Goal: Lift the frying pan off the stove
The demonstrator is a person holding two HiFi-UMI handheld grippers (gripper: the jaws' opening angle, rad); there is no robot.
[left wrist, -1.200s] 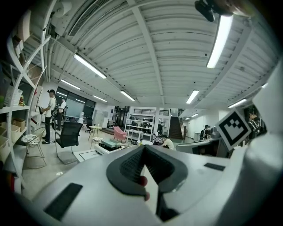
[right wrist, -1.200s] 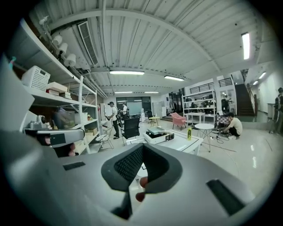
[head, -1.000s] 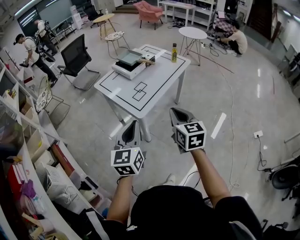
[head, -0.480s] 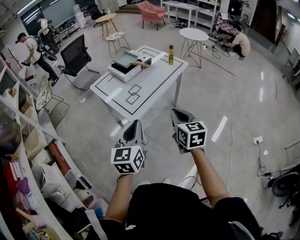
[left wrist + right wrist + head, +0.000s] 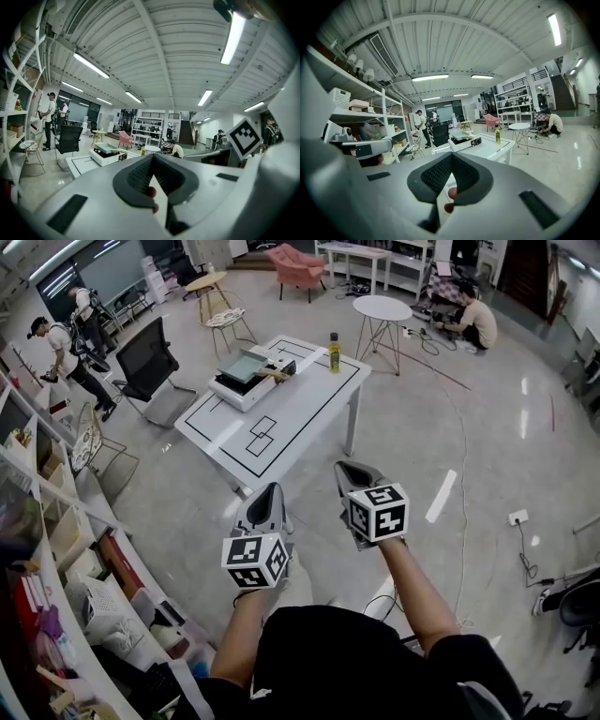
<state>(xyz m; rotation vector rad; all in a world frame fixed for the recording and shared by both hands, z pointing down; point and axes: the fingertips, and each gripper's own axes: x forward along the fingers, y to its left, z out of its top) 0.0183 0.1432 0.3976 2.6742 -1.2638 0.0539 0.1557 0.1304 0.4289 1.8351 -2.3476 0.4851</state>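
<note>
Low in the frame, just past the person's forearms, the left gripper (image 5: 270, 488) and right gripper (image 5: 349, 468) sit side by side. Each has its jaws pressed together on nothing, as they were a second ago. Beyond them, across bare floor, the white table (image 5: 300, 418) has drifted slightly leftward in the head view since then. At the table's far end, upper left of centre, the frying pan (image 5: 246, 363) rests on the white stove (image 5: 239, 388), well apart from both grippers. A yellow bottle (image 5: 334, 352) stands near it by the far edge. Farther off, a black office chair (image 5: 148, 357) stands at upper left.
</note>
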